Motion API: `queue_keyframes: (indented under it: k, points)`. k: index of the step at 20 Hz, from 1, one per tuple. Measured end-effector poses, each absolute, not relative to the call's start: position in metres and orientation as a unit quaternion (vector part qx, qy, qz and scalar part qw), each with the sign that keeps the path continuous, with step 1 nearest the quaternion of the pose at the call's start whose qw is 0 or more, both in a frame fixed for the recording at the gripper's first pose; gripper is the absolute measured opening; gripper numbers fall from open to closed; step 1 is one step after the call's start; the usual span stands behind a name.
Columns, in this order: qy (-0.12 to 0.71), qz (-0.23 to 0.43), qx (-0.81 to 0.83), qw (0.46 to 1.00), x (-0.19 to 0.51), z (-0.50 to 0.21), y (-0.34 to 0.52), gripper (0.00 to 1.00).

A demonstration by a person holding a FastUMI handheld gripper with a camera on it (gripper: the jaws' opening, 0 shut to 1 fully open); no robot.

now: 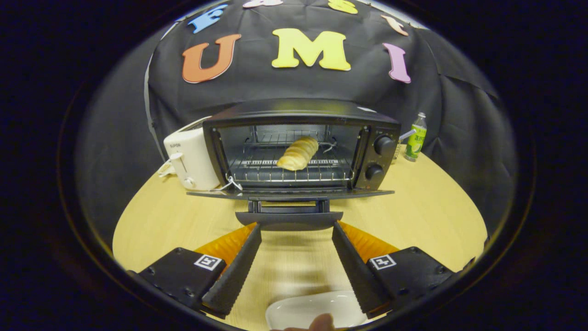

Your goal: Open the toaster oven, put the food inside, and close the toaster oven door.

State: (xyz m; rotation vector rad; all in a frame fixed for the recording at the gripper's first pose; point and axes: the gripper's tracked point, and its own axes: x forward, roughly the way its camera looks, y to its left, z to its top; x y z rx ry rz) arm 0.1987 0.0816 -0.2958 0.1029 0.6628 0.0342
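Note:
A black toaster oven (301,151) stands on the wooden table (413,216) with its door (289,194) folded down flat toward me. A golden pastry roll (298,153) lies on the wire rack (257,168) inside. The door's handle (289,219) sits just ahead of my fingertips. My gripper (296,227) is open, its fingers spread on either side of the handle's width, with nothing held between them. A white plate (303,312) lies on the table below the fingers, with a fingertip of a person's hand (321,323) at its near rim.
A white toaster (190,158) stands against the oven's left side. A green-labelled bottle (415,138) stands to the oven's right near the cloth wall. Two knobs (382,145) sit on the oven's right panel.

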Motion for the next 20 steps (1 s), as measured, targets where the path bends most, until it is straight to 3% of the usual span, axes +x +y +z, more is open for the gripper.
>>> queue_keyframes:
  k: [11, 20]
  points:
    - [0.255, 0.011, 0.077, 0.964, 0.248, -0.239, 0.075, 1.0]
    - [0.155, 0.013, 0.048, 0.987, 0.182, -0.118, 0.067, 1.0]
